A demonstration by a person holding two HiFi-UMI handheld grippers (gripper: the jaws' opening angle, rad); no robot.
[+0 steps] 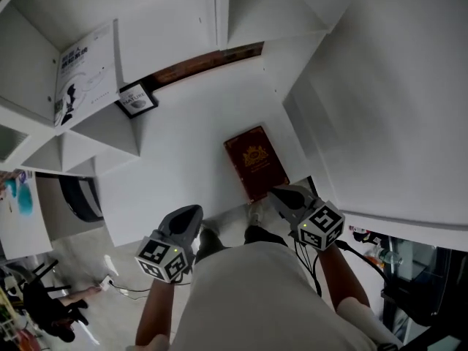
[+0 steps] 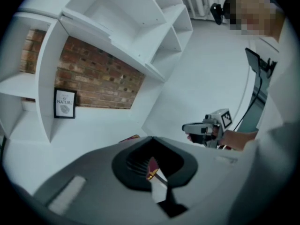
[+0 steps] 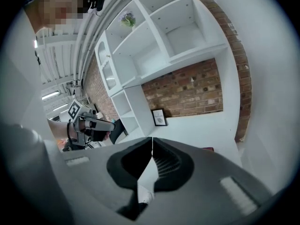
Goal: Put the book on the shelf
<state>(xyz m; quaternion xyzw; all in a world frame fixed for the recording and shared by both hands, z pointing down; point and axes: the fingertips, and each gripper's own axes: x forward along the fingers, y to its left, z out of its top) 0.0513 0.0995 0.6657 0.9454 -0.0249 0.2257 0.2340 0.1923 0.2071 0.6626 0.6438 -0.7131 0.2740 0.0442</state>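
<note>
Dark red hardcover book (image 1: 255,161) with a gold emblem: one, lying flat on the white ledge (image 1: 183,148). Two grey grippers hang near its closer edge, the left gripper (image 1: 189,216) and the right gripper (image 1: 284,196), both with jaws closed and empty. In the white shelf unit (image 1: 99,134) stand one white paperback (image 1: 86,72) and one black-framed print (image 1: 137,99).

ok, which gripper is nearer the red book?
Right. The right gripper is just off the near right corner of the red book, jaws shut, empty. The left gripper is further away, down and left of the book, also shut and empty.
</note>
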